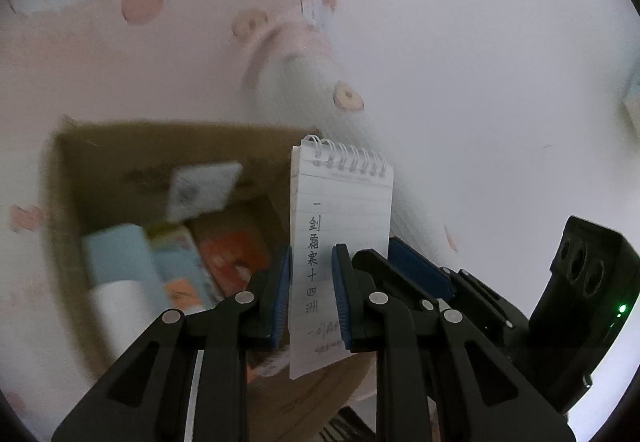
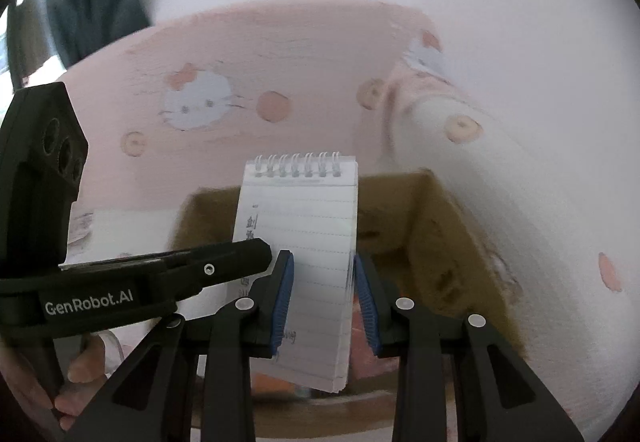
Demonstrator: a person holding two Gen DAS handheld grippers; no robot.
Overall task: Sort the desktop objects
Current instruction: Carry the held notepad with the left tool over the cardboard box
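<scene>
Box contents: at the left of the left wrist view, a cardboard box (image 1: 100, 170) sits open, holding a pale blue packet (image 1: 120, 258), a white card (image 1: 200, 190) leaning on the back wall and an orange packet (image 1: 232, 254); all are blurred.
Left gripper: the left gripper (image 1: 310, 294) has its blue pads on either side of the spiral notepad (image 1: 340, 226); the pad (image 1: 284, 294) on the left looks to touch the sheet edge, but I cannot tell whether the jaws truly pinch or only flank it.
Notepad: upright, coil at the top, handwritten characters down its left margin, held above and just right of the box interior.
Right gripper: the right gripper (image 2: 324, 302) frames the same notepad (image 2: 304, 242); a narrow gap shows between the paper and each pad, so the grip looks loose or not closed, and I cannot say for certain.
Step in hand: judging by this, the notepad is being carried or handed over at the box, short of being dropped in.
Next move: it calls for one gripper to take clear hold, the other to let go, then lowering the notepad into free space among the packets.
Left view only: the box's contents.
Right view only: the pink cat-print cloth (image 2: 280, 54), the person's hand (image 2: 60, 382) on the left tool, and the box's right wall (image 2: 460, 242).
</scene>
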